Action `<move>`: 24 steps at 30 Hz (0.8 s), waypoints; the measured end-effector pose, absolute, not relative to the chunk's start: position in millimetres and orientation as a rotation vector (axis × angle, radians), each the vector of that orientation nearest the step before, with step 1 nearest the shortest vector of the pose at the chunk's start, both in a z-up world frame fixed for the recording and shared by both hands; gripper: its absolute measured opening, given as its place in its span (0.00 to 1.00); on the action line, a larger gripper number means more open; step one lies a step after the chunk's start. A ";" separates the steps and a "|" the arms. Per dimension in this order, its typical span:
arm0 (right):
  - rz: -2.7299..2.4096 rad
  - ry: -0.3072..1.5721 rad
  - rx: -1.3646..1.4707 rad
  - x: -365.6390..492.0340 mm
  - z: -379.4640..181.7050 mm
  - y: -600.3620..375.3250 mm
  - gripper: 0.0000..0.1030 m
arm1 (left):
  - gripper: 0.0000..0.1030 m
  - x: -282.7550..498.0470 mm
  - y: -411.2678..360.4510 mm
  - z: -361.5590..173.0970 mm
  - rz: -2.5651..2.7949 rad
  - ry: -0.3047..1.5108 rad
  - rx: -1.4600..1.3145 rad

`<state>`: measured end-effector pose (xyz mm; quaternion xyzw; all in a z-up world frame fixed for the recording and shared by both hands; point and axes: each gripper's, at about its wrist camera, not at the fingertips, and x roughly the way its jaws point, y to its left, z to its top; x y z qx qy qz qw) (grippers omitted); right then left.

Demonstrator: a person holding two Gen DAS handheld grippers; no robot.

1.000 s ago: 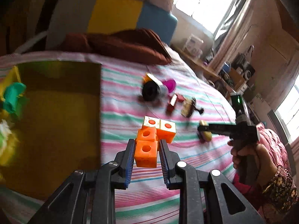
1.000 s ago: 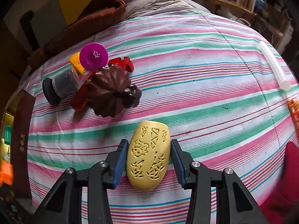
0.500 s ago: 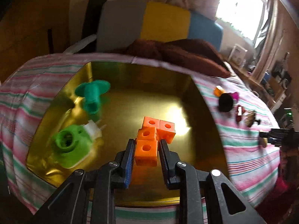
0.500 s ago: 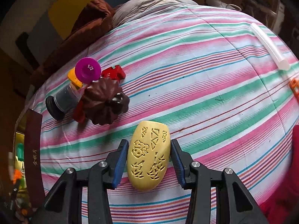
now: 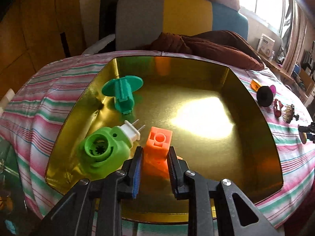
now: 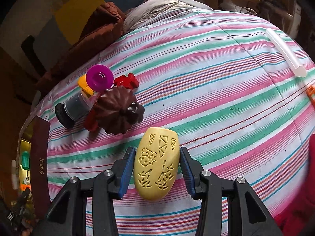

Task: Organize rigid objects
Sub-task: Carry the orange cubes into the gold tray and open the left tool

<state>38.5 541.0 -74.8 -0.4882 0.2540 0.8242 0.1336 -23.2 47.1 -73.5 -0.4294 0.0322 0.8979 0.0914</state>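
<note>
My left gripper (image 5: 155, 155) is shut on an orange block piece (image 5: 158, 143), low inside the gold tray (image 5: 256, 106). In the tray lie a teal flanged part (image 5: 123, 92) and a light green plug-in device (image 5: 104, 150). My right gripper (image 6: 157, 162) has its jaws around a yellow carved oval (image 6: 157, 163) on the striped bed, with small gaps at both sides. A brown fluted mould (image 6: 118, 112), a purple lid (image 6: 100, 77), a red piece (image 6: 126, 81), a yellow piece (image 6: 85, 85) and a black-capped jar (image 6: 72, 109) lie beyond it.
A clear tube (image 6: 285, 55) lies at the bed's far right. An orange item (image 6: 311, 93) shows at the right edge. The tray's dark red side (image 6: 40, 163) is at the left. A brown cushion (image 5: 206, 47) lies behind the tray.
My left gripper has swung left from the bed over the tray and lowered the orange block piece into it; the piece has tilted. The right gripper stays around the yellow oval.
</note>
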 end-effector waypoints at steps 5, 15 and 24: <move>2.391 0.740 -1.412 37.7 -75.6 540.8 0.45 | 0.25 -25.7 39.7 -72.0 2.665 0.029 -1.284; 2.385 0.750 -1.412 39.2 -76.0 542.9 0.45 | 0.22 -28.9 35.8 -51.0 2.646 -0.086 -1.172; 2.380 0.762 -1.410 38.3 -76.6 544.6 0.45 | 0.20 -55.7 40.1 -48.9 2.620 -0.125 -1.231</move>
